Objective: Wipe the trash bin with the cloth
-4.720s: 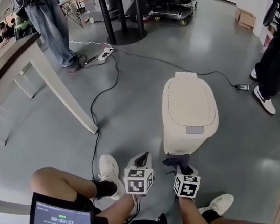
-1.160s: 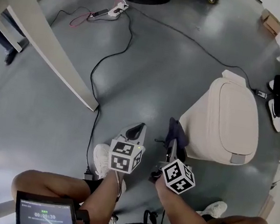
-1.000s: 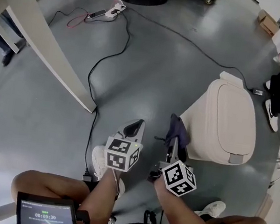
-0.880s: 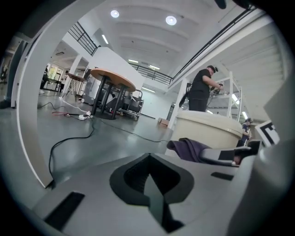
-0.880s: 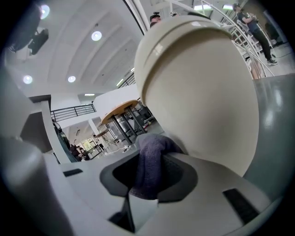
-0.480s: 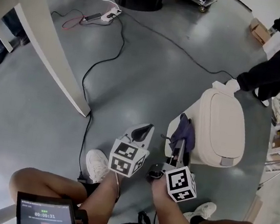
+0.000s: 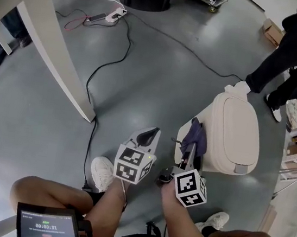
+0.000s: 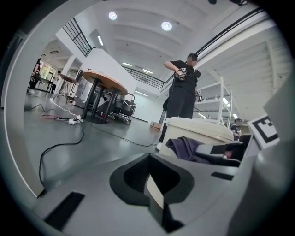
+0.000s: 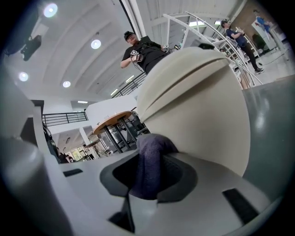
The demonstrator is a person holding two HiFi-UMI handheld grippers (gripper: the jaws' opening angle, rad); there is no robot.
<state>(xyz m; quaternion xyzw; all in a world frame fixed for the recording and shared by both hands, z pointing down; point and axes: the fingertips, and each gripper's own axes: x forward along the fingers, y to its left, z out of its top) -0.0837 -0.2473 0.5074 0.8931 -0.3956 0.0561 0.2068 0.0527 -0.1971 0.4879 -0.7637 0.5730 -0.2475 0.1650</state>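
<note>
Right tongs clench the soft, limp cloth by a bunched fold beside the rigid, probably light trash bin; left tongs closed, empty.

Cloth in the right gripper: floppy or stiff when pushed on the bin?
Probably floppy: the cloth bulges and folds out of the right gripper rather than holding shape. It looks like terry pile, so likely grippy, not slippery, on the trash bin. Likely light; it should bunch under pressure.
</note>
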